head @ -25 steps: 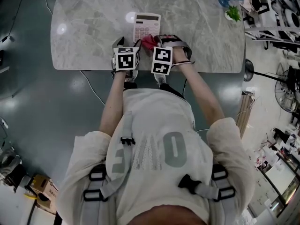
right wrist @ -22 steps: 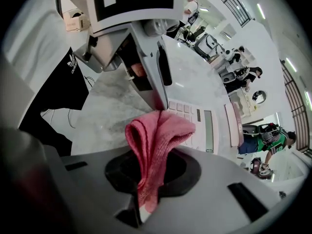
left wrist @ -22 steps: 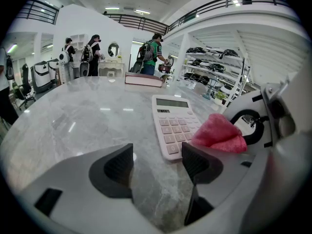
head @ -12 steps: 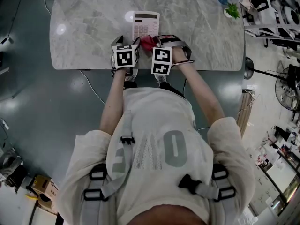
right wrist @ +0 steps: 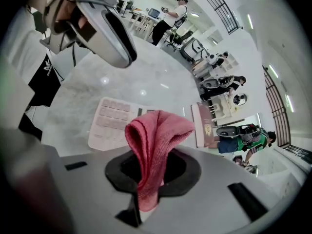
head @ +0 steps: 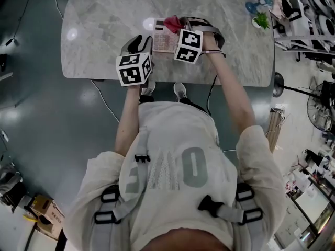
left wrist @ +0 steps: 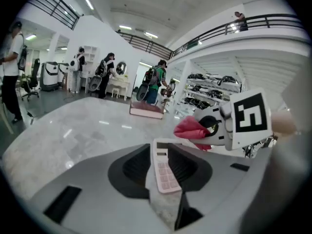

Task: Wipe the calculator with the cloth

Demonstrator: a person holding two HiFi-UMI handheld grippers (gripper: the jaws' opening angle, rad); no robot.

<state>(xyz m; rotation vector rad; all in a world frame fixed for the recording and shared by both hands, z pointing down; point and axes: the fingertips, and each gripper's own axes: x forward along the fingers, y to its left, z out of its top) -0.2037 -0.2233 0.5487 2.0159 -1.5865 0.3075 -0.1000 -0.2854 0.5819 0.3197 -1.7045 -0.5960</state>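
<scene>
**Cloth now at calc's far end; L gripper lifted clear**

Hidden/unclear: in head view the right gripper (head: 179,25) and its marker cube (head: 188,46) cover part of the calculator (head: 161,35), which lies flat on the table (head: 99,25). In left gripper view we get the calc only as a narrow strip through the jaw gap. We can't tell whether the cloth (right wrist: 153,140) touches the calc.

Right gripper is clamped on the red cloth, and a fold sticks up past the jaws. Left gripper (head: 139,44): jaws part-way apart, just been closing, nothing btwn the pads.

Vs 1 s ago: both grippers sat low at the calc's near end. Now the left is raised, to the left of the calc. The right, w/ cloth, has gone to the far end.
</scene>
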